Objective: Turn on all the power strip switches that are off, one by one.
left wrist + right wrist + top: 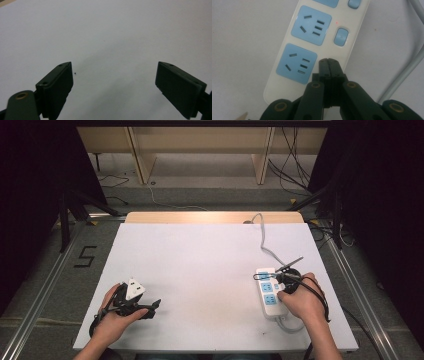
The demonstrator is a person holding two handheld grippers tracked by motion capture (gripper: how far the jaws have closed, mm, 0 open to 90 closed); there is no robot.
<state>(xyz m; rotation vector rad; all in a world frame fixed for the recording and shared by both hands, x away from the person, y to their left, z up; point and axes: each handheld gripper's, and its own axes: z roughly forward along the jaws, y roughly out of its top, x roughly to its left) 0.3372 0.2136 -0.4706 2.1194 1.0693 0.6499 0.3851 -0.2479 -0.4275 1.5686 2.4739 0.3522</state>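
The work in hand is the pressing of a switch on the white power strip [317,47], which lies near the right front corner of the white table [200,265], its grey cable [265,242] running away toward the far edge. The right gripper [328,60] has its two black jaws pressed together with nothing between them, and their joined tip sits on the strip's body, right where the nearest switch of the row should be, beside the nearest blue socket [296,63]. Farther along the strip from that tip, the next blue switch button [341,37] is plain to see, with a small red lamp [336,23] lit just beyond it. I judge that the step is the push on the nearest switch itself, with the closed jaws used as a single finger; whether the button under the tip is already down cannot be told, since the jaws cover it. The next move seems to call for a short, straight press down onto the strip, kept centred so the tip does not slide toward the socket, and then a clean lift. The left gripper [131,301] rests well away from the strip, near the table's left front edge, its jaws wide apart over bare table and holding nothing.
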